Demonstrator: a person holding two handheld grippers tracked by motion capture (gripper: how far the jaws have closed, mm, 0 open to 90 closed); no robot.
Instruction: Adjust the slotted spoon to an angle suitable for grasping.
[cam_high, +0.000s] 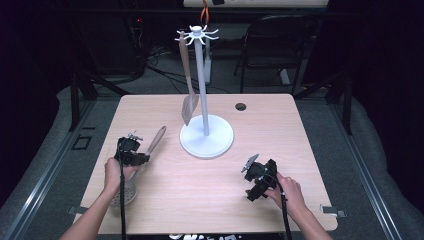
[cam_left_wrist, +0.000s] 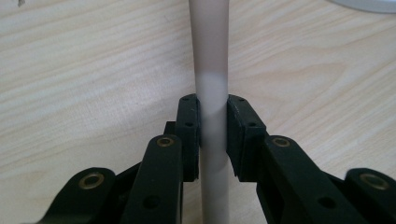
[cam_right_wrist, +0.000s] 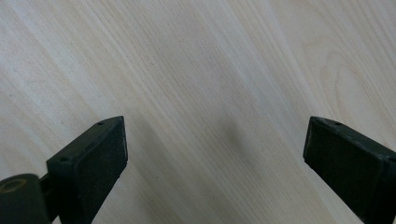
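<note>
1. My left tool (cam_high: 131, 152) is clamped on the handle (cam_left_wrist: 212, 93) of a slotted spoon (cam_high: 131, 185), which lies flat on the tabletop (cam_high: 200, 200) at its front left.
2. My right tool (cam_high: 257, 175) hovers over bare wood at the front right, jaws spread wide, holding nothing.
3. The stand (cam_high: 205, 85) sits mid-tabletop with 1 spatula (cam_high: 189, 90) already hanging on it.
4. Risk: the grip looks narrow on a smooth round handle, so I judge the spoon could twist or slide when lifted.
5. Risk: a careless swing toward the hooks could knock the spatula or tip the stand.
</note>
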